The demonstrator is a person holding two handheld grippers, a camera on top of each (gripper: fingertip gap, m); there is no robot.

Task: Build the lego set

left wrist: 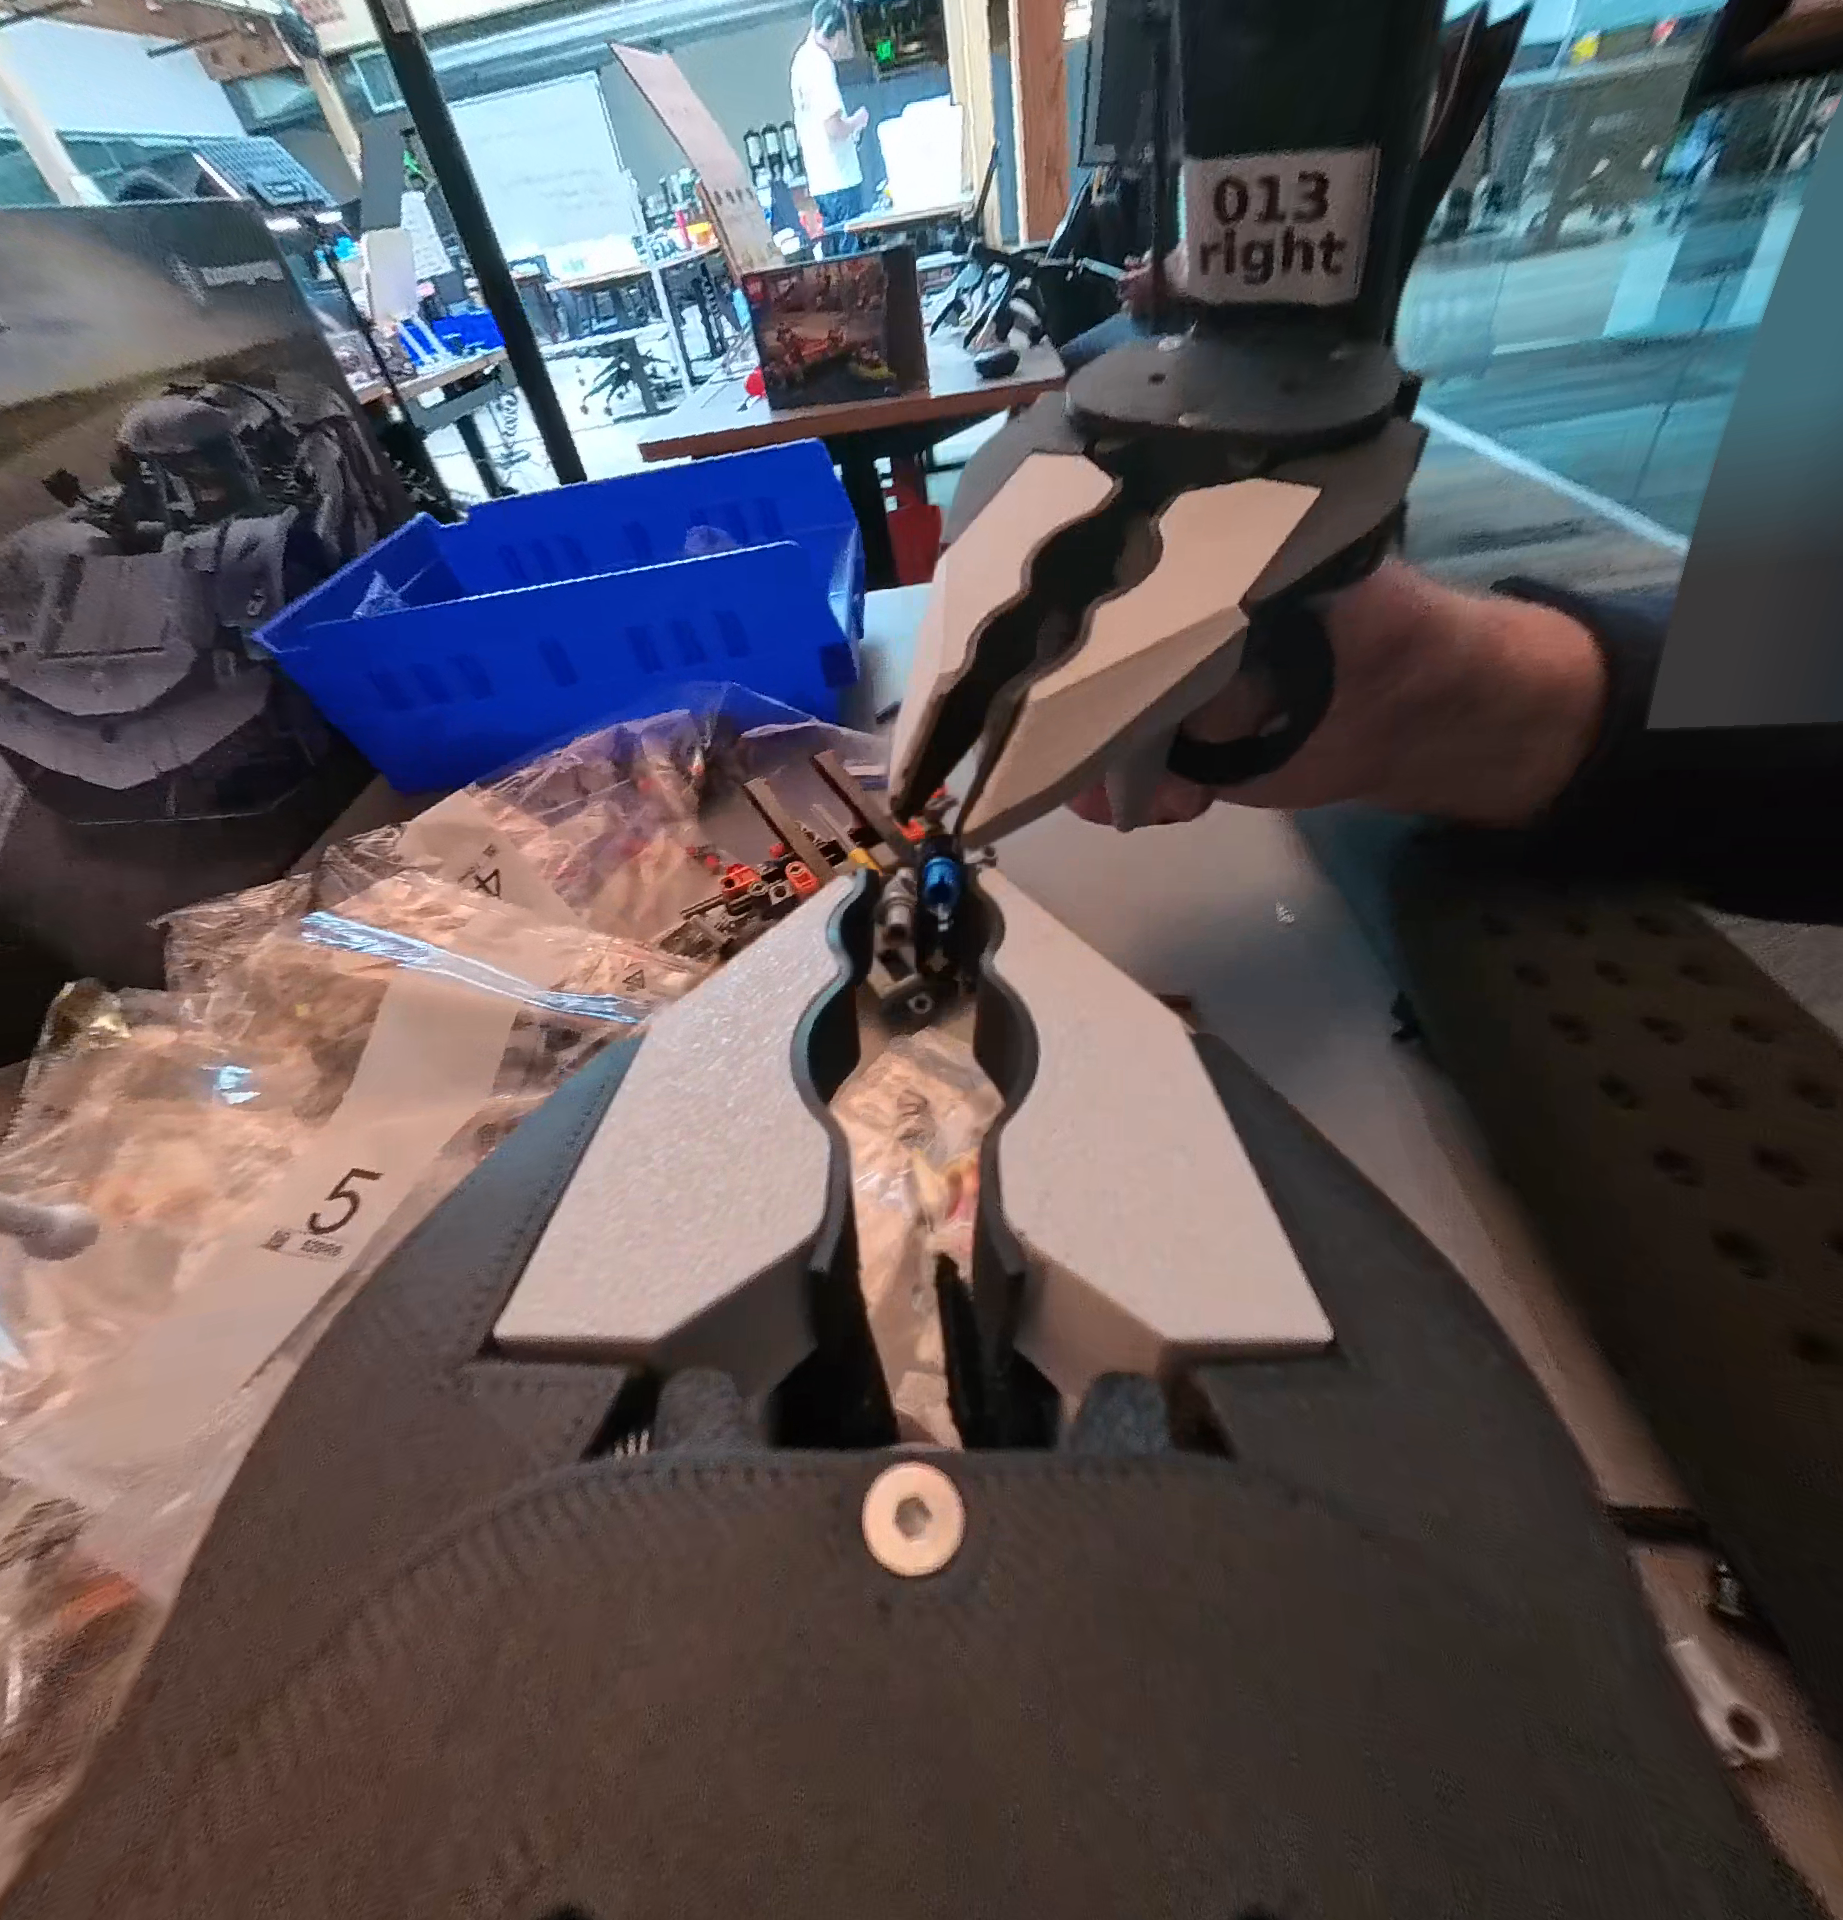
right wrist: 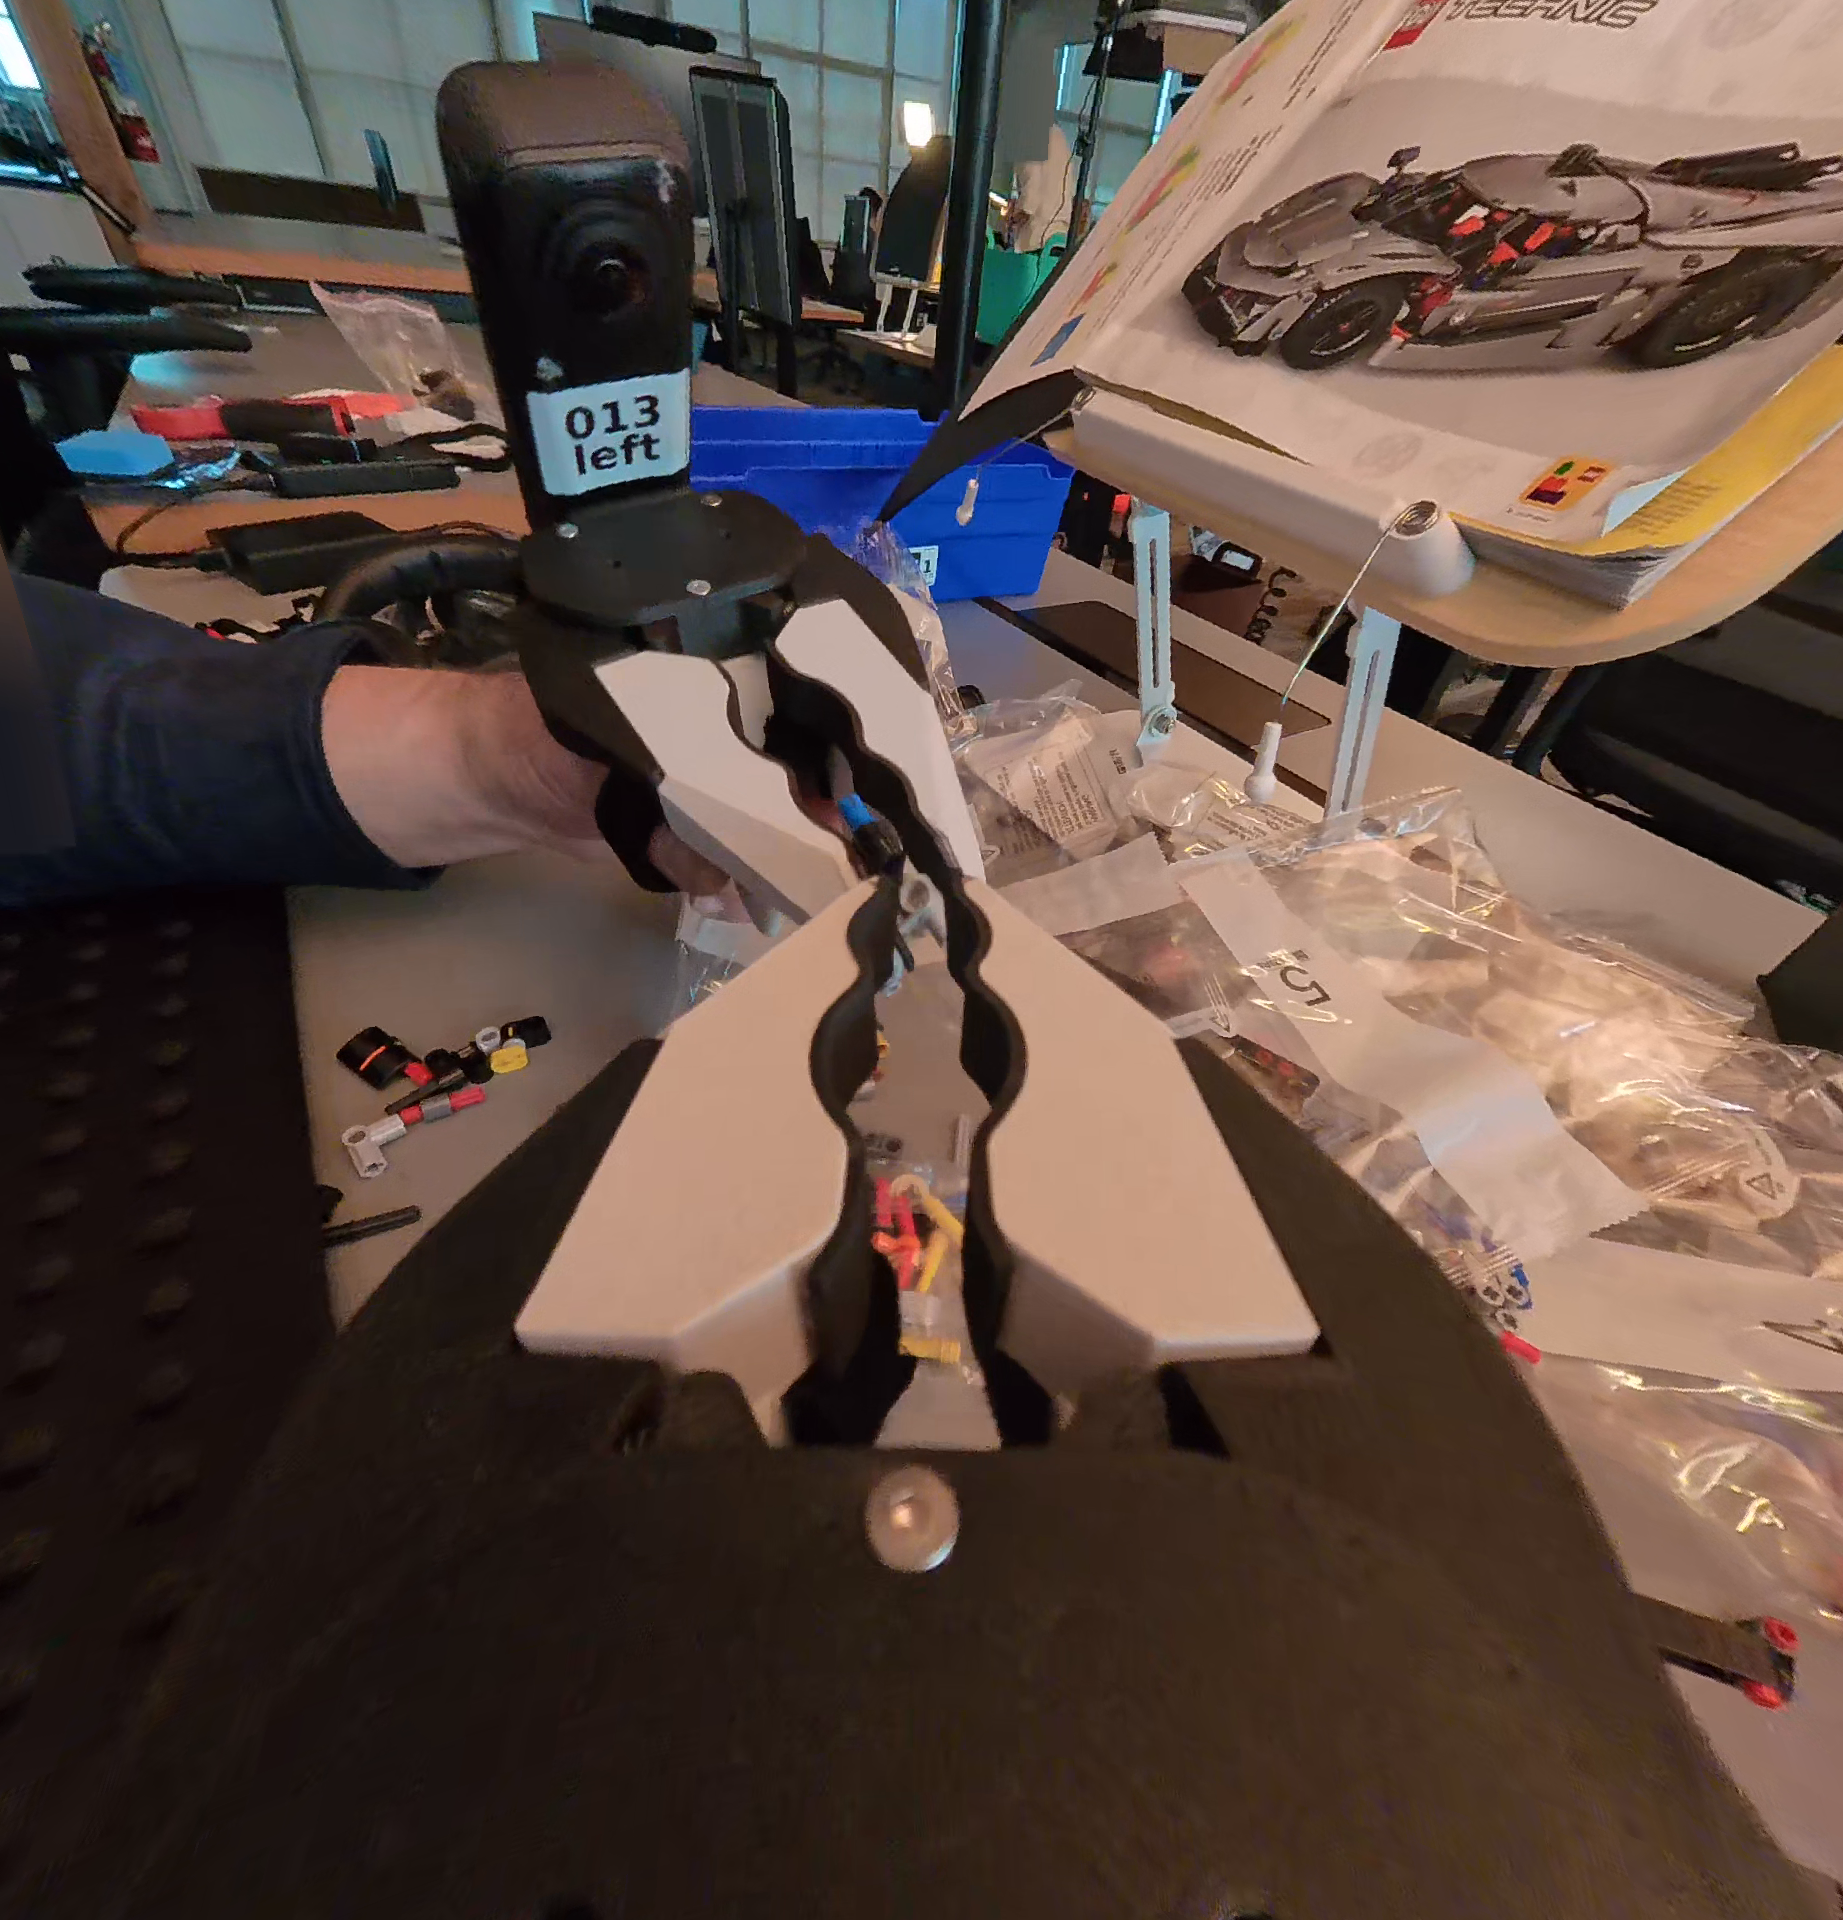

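L gripper (left wrist: 922, 914) pinches small lego sub-assy (left wrist: 932, 914) w/ blue pin, steadying it at 12 o'clock; R gripper (left wrist: 932, 826) tips nearly pressed together, nipping its top, prob. seating a piece.

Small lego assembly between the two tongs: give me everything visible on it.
The small lego assembly is a cluster of dark pieces with a blue pin and a light grey connector, plastic by its look. It is held off the table, gripped between the left tongs. The right tongs meet it from the far side, tips nearly closed at its top. In the right wrist view its blue end sits inside the left tongs.
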